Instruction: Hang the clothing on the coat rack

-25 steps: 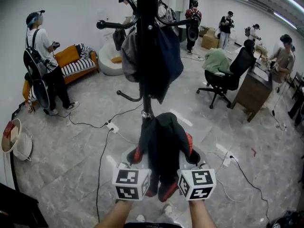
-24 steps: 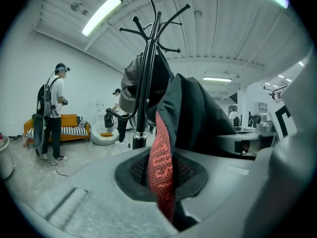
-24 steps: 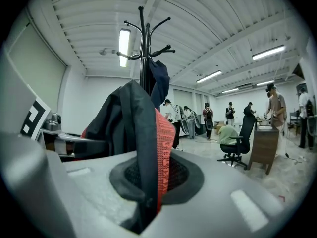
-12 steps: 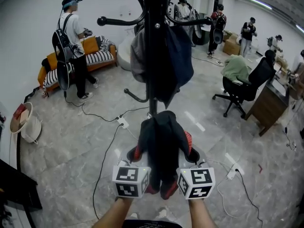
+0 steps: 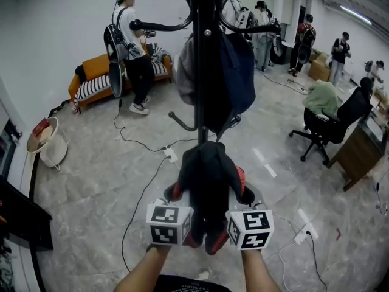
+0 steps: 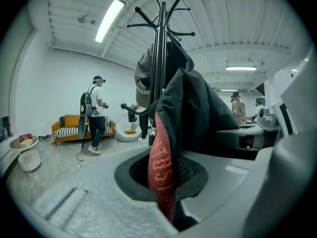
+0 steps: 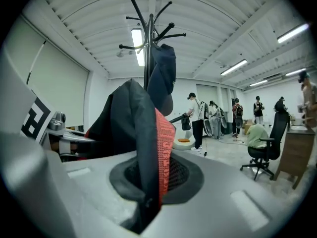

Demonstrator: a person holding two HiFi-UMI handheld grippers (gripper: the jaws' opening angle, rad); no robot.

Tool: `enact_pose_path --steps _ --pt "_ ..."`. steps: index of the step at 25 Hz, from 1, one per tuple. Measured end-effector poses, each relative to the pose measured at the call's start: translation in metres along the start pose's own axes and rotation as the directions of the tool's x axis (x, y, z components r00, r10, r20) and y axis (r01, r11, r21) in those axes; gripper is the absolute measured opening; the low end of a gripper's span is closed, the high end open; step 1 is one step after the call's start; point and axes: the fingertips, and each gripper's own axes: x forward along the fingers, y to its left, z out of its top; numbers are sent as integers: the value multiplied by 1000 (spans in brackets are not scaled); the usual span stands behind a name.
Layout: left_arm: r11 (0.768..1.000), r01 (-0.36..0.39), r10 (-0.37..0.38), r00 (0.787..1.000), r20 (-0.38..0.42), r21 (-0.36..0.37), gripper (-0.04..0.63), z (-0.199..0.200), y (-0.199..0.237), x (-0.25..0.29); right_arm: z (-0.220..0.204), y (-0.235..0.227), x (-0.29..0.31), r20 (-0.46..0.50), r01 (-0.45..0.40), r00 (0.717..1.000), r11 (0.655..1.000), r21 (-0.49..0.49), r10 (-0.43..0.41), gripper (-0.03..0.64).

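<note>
The left tool (image 5: 177, 194) and right tool (image 5: 242, 194) each clench an edge of the black-and-red jacket (image 5: 208, 174), spreading it before the coat rack (image 5: 205, 53), apparently ready for hanging.

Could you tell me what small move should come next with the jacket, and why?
Probably lift the black jacket up toward a bare hook of the coat rack. The left gripper and right gripper are both clamped on its fabric, but it sits well below the hooks.
</note>
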Motion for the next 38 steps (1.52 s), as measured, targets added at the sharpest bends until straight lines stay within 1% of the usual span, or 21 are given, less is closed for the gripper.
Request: enact_pose_path --steps 4,8,18,23,30,38 --pt "1000 -16 16 1000 -7 -2 25 -3 2 7 -2 -1 10 -6 -24 1000 1000 -4 24 25" --pt "1000 -13 13 1000 -22 -9 25 -9 7 15 -8 -1 22 -21 -27 999 1000 -1 27 25" --pt "998 53 -53 998 -40 13 25 -15 4 46 -12 -6 46 -27 -3 1000 1000 1 3 25" --pt "997 79 -78 995 -54 8 25 -23 4 57 -18 -8 56 -34 0 999 1000 2 0 25" --pt "996 93 -91 993 -77 17 25 -32 5 69 -27 -8 70 -57 -5 998 1000 5 5 25" --pt "995 101 -100 990 -98 5 25 -42 5 76 -37 -8 78 -79 -14 997 1000 12 15 25"
